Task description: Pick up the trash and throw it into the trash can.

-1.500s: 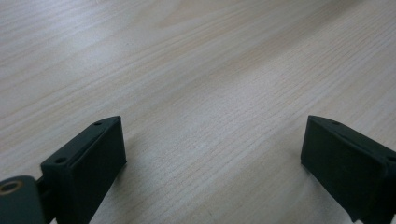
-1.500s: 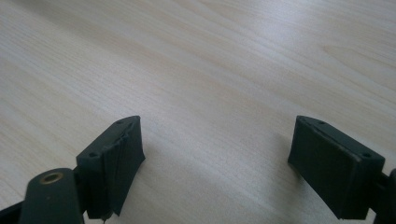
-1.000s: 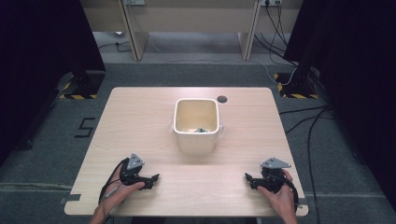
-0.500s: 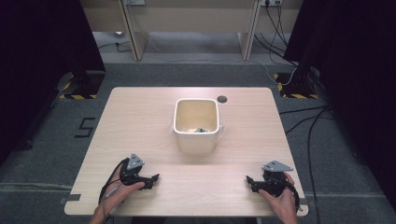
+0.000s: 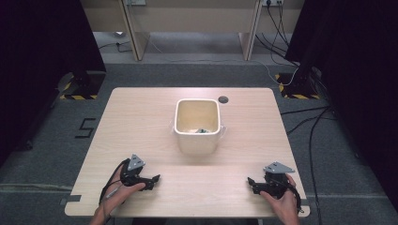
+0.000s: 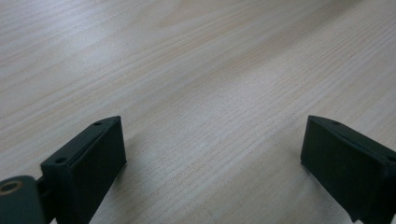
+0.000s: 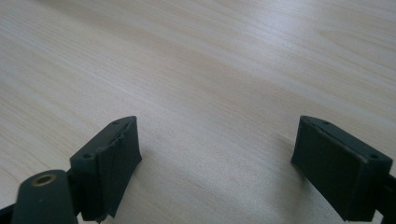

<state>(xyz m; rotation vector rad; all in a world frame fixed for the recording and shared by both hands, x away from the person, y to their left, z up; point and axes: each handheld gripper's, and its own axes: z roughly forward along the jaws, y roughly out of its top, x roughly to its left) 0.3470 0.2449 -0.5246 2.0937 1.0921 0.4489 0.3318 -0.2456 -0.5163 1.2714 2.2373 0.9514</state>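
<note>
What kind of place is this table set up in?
Probably a lab or recording studio: a bare wooden table on grey carpet, black curtains at both sides, hazard-taped stand bases and loose cables across the floor.

Pale matt wood-grain table (image 5: 141, 117); glossy cream plastic-looking tub (image 5: 197, 143); matt black plastic left gripper (image 6: 212, 158).

One mark legible: a black "5" (image 5: 86, 128) set on the grey carpet floor (image 5: 56, 140), just left of the desk (image 5: 141, 112), seen in the high view. No other text, label, brand or number readable on desk, bowl or jaws. Yellow-and-black hazard striping (image 5: 77, 97) on stand bases at both sides, bearing no lettering.
</note>
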